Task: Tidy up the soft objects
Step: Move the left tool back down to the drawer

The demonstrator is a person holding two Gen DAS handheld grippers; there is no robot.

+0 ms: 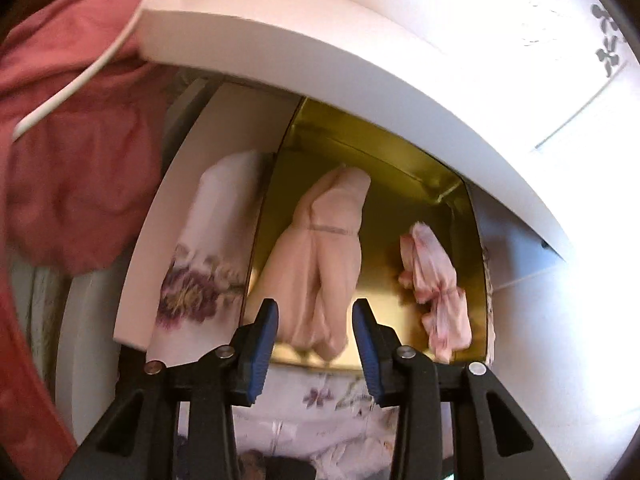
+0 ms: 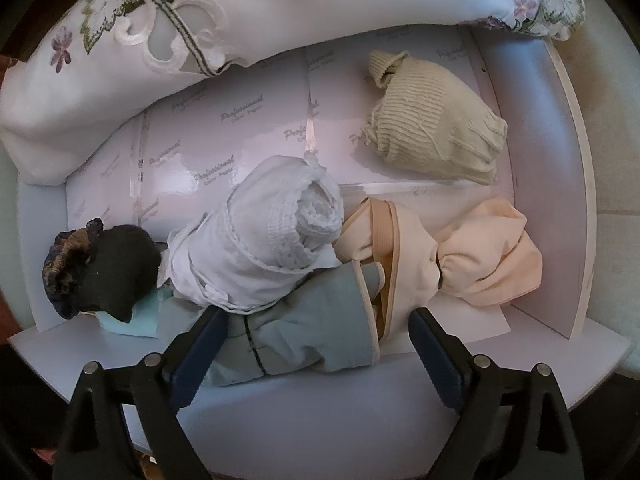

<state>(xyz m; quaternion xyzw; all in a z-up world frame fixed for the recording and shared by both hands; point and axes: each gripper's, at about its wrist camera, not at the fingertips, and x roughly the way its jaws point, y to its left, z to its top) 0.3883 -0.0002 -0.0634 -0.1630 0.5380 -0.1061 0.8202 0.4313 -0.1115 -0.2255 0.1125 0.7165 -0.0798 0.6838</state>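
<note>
In the left wrist view my left gripper [image 1: 314, 320] is open and empty, just in front of a peach rolled garment [image 1: 320, 264] lying in a gold-lined compartment [image 1: 384, 216]. A small pink patterned bundle [image 1: 434, 284] lies to its right. In the right wrist view my right gripper [image 2: 314, 334] is open, its jaws on either side of a grey-blue rolled garment [image 2: 304, 336] in a white drawer [image 2: 540, 168]. Around it lie a white lace roll [image 2: 264, 240], a peach bundle [image 2: 480, 256], a beige knit bundle [image 2: 432, 128] and a black sock bundle [image 2: 108, 268].
A white floral embroidered cloth [image 2: 168, 52] drapes over the drawer's far edge; it also hangs at the compartment's left [image 1: 200, 260]. A white shelf [image 1: 320, 68] overhangs the gold compartment. Red fabric [image 1: 68, 152] and a white cable [image 1: 92, 76] are at the left.
</note>
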